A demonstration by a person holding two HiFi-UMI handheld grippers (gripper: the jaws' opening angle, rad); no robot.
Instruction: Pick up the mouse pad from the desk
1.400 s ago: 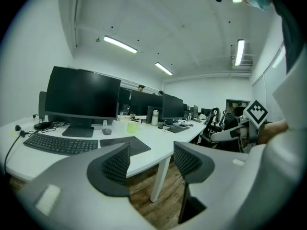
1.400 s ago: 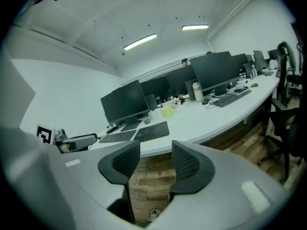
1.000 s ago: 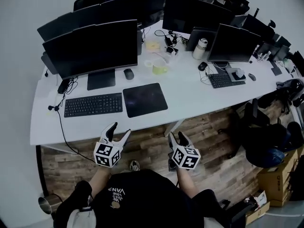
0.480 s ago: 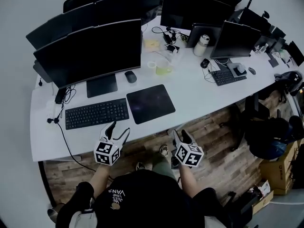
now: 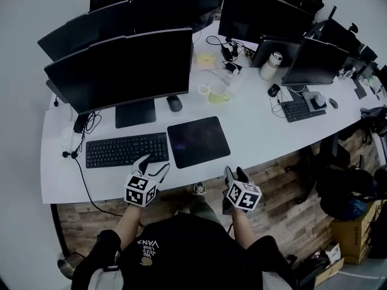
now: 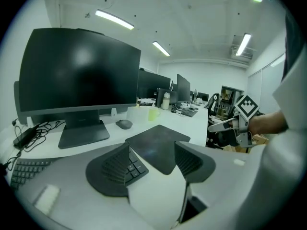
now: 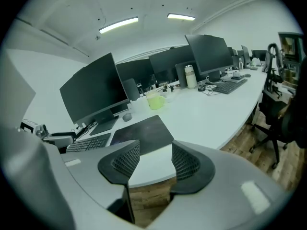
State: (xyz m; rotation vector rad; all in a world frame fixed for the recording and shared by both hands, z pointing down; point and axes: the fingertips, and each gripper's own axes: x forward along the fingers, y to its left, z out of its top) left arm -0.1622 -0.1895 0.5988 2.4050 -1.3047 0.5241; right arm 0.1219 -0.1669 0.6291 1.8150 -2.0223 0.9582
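While the mouse pad [image 5: 198, 141] is lying flat and untouched on the white counter [image 5: 260, 122], the left claw [image 5: 153, 165] is hovering over the counter's front edge with its jaws spread wide and nothing between them. The pad is sitting just ahead of it and a little to its right, and the keyboard [image 5: 127, 150] is sitting just ahead to its left. The right claw [image 5: 234, 174] is hanging just off the counter's edge, over the wooden floor [image 5: 284, 192], its jaws likewise apart and empty, and the pad is lying ahead of it and to its left. The step in hand is looking like the reach, with no grip yet begun. Because the pad is thin and is lying flush with the surface, a straight pinch from above is probably offering the jaws nothing to bite. The better course is likely pressing one jaw on the near corner, dragging it past the counter's front edge, and closing on the overhanging part, with the left claw staying clear of the keyboard's end.
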